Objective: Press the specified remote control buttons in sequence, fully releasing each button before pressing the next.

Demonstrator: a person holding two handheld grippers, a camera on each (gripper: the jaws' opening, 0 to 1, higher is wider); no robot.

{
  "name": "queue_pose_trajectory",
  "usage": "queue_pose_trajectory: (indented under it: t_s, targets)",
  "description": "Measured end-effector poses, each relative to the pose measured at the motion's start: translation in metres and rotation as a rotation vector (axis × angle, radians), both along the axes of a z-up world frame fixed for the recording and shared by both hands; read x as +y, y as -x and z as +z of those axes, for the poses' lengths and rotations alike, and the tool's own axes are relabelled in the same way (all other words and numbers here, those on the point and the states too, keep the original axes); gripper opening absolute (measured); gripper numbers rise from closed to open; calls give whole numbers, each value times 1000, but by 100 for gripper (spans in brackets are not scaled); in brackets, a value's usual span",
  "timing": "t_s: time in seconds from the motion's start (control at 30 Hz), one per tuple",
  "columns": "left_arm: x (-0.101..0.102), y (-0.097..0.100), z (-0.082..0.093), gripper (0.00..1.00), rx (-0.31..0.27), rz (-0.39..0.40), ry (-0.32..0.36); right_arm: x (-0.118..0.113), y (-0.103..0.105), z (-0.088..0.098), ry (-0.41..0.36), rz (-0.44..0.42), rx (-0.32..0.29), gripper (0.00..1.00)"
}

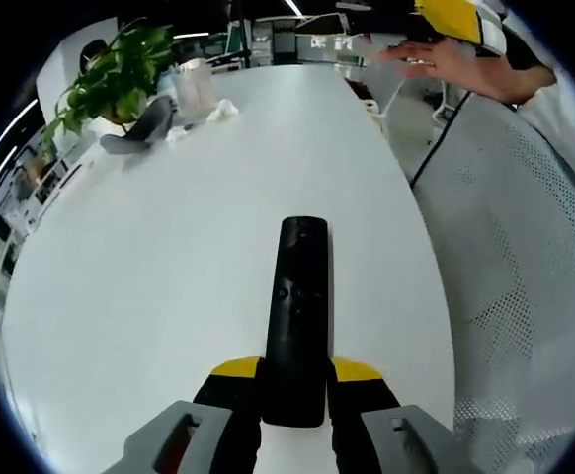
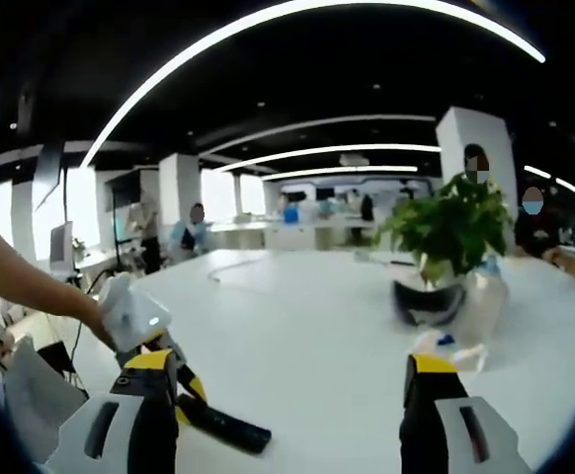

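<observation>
Left gripper (image 1: 294,390) clenched a black remote control (image 1: 298,316) over the white table (image 1: 149,296); right gripper (image 2: 292,395) stood released; potted plant (image 1: 115,79) beyond.

Light: bright, from ceiling strips (image 2: 297,20) above the table (image 1: 169,257)
Glare: tabletop washed pale
Blur: soft beyond the plant (image 2: 455,227)
Edges: fisheye-bent

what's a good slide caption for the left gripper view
Left gripper clamps a black remote above a white table, potted plant at the far end.
</observation>
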State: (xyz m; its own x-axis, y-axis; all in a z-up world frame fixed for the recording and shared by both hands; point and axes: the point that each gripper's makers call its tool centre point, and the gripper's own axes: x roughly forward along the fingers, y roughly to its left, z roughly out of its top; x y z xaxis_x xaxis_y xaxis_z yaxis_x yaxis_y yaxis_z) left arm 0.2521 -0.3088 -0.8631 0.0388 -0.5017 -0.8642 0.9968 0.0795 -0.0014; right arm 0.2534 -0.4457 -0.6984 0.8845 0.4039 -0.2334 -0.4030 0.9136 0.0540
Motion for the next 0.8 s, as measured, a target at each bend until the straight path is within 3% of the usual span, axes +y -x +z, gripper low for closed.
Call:
queue_pose_trajectory:
  t_s: [0.8]
  targets:
    - [3, -52, 0, 24, 3, -60, -22, -7, -3, -5, -52, -35, 46, 92]
